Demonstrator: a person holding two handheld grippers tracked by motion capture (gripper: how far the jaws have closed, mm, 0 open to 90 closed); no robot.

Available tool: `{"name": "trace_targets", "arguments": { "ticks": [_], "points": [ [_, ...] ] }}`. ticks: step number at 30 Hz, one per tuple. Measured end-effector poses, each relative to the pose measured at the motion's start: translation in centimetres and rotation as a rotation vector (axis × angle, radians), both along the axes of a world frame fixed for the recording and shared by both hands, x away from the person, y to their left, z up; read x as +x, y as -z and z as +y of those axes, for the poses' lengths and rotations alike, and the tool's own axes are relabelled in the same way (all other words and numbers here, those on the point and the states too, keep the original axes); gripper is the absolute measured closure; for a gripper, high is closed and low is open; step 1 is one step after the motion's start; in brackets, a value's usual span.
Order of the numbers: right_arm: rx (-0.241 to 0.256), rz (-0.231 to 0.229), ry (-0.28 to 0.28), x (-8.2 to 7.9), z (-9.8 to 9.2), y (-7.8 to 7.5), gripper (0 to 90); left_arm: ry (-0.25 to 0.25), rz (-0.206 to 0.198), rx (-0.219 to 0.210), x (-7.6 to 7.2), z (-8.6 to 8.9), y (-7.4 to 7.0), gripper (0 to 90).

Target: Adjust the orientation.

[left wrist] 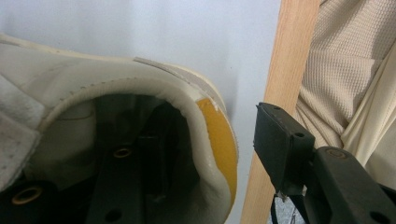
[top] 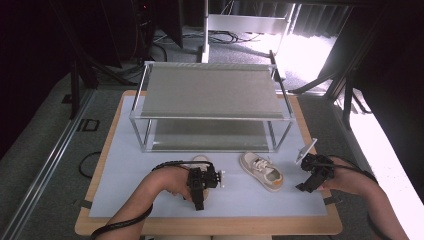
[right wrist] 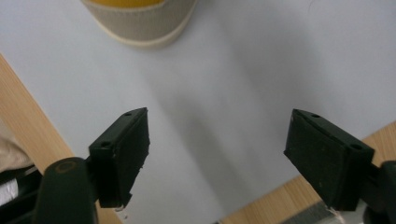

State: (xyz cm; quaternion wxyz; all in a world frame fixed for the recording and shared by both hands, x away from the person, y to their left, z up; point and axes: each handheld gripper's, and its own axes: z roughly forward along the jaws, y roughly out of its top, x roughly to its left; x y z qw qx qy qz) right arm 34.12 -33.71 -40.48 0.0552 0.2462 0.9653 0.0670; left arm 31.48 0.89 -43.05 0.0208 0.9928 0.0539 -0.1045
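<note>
Nearest the lens, the left gripper [left wrist: 205, 154] had one jaw inside a cream shoe [left wrist: 140, 93] and one outside its yellow-lined heel collar, not yet closed. Its mate, the second shoe [top: 261, 171], lay just beside on the grey mat [top: 150, 170]. Near it, the right gripper [right wrist: 217, 154] gaped wide, holding nothing. Both shelves of the metal rack [top: 212, 95] were bare.

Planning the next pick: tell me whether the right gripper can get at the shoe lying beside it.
Probably yes. The right gripper stands open, and bare white mat lies between it and the shoe, with nothing in the way.
</note>
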Motion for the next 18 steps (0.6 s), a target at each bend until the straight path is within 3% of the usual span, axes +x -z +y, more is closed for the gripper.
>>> {"name": "trace_targets", "arguments": {
  "ticks": [3,7,18],
  "points": [
    [-0.051,0.022,-0.016,0.1,0.6,-0.2,21.4,0.0,-0.001,-0.003,0.0,-0.1,0.0,49.1],
    [-0.061,0.015,-0.027,0.2,1.1,-0.8,20.7,0.001,-0.002,-0.002,0.0,-0.1,0.0,49.1],
    [0.03,-0.025,-0.1,0.0,2.7,-3.5,20.4,0.004,0.0,0.0,0.0,-0.1,0.0,49.1]
  ]
}}
